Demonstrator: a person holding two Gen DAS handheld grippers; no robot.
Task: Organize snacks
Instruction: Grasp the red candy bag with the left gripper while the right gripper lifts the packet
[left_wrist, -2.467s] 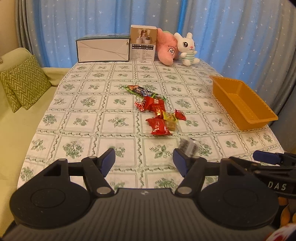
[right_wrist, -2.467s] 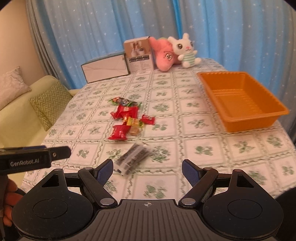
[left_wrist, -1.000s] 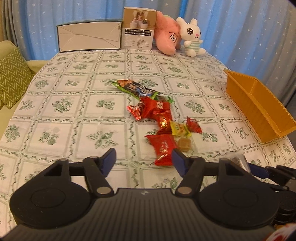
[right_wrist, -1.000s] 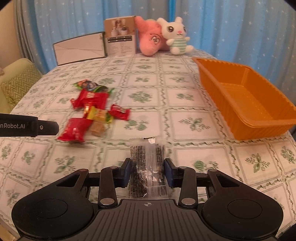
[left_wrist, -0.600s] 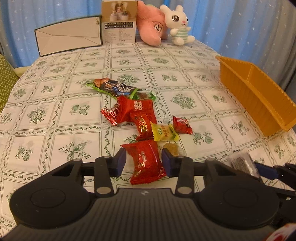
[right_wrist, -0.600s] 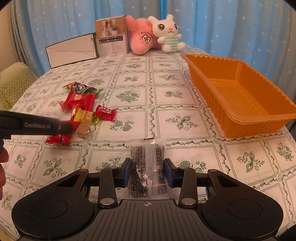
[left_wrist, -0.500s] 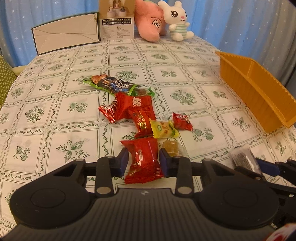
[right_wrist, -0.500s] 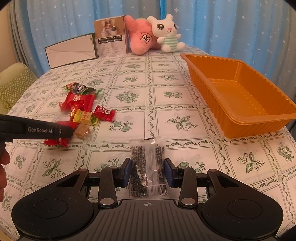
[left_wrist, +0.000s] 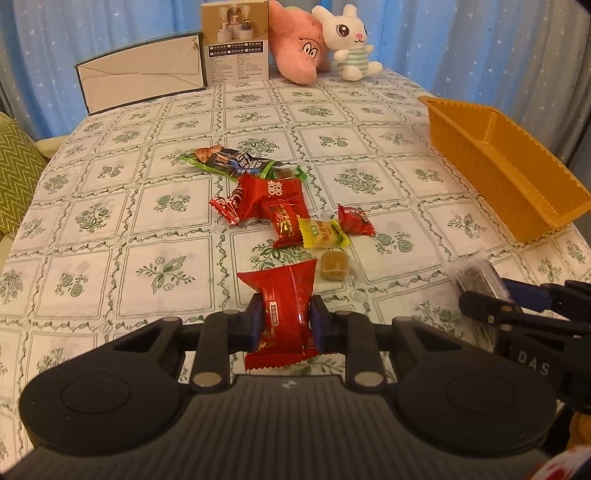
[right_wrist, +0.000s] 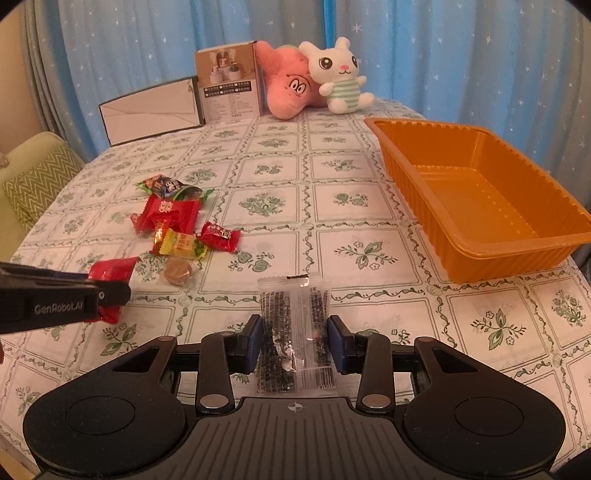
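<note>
My left gripper (left_wrist: 284, 323) is shut on a red snack packet (left_wrist: 282, 295) near the table's front; it also shows in the right wrist view (right_wrist: 110, 273). My right gripper (right_wrist: 295, 339) is shut on a clear packet of dark snack (right_wrist: 295, 325), also seen in the left wrist view (left_wrist: 476, 277). A pile of snacks lies mid-table: a red pack (left_wrist: 271, 195), a yellow candy (left_wrist: 323, 232), a small red candy (left_wrist: 354, 221), a brown candy (left_wrist: 334, 266) and a green-blue wrapper (left_wrist: 229, 162). The orange tray (right_wrist: 480, 192) stands empty at the right.
A white box (left_wrist: 142, 81), a product carton (left_wrist: 236, 48), a pink plush (left_wrist: 299, 48) and a white bunny plush (left_wrist: 351, 40) stand at the table's far edge. A green cushion (left_wrist: 16, 173) lies left of the table. Blue curtains hang behind.
My left gripper moved forward to the pile and closed on the red snack packet. My right gripper stays shut on the clear packet and has barely moved.
</note>
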